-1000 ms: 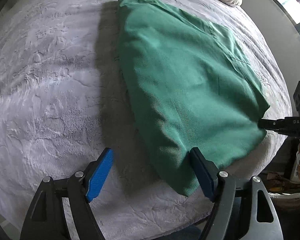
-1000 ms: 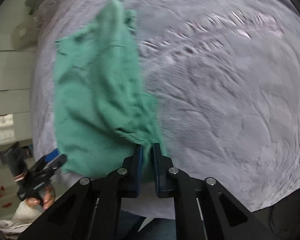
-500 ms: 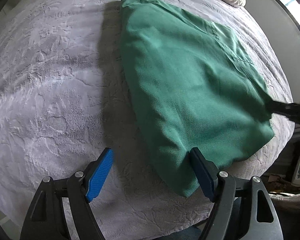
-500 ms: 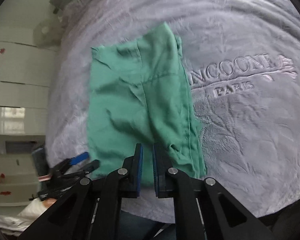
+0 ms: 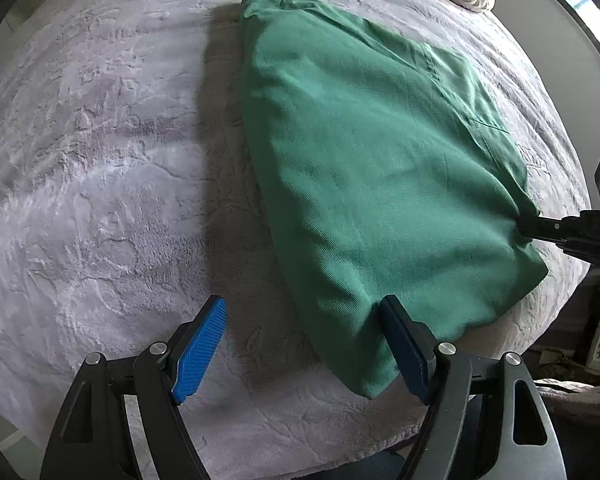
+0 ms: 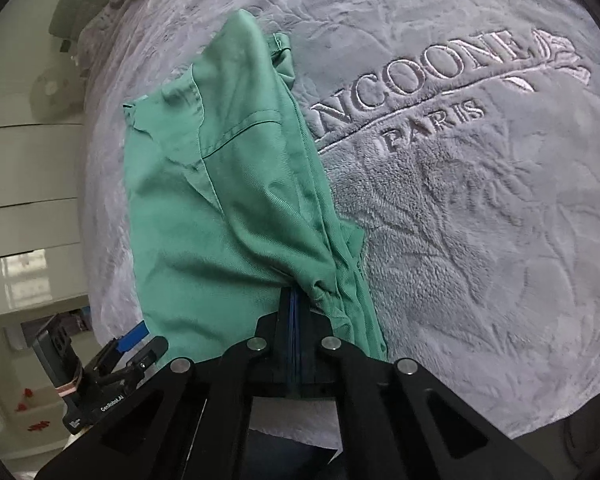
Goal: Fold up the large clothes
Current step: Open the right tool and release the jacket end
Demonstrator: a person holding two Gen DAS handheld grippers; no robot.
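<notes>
Left gripper (image 5: pixel 302 344) is held spread at the green garment (image 5: pixel 372 184)'s near corner, positioned for a grab. Garment is laid on the grey blanket (image 5: pixel 100 160). Right gripper (image 6: pixel 296 300) is pinched on its right edge, keeping cloth taut.

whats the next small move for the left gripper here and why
Probably close the left gripper on the near corner of the green garment. Its jaws stand wide open with that corner lying partly between them, ungripped, while the right gripper is already shut on the garment's other edge on the grey blanket.
</notes>
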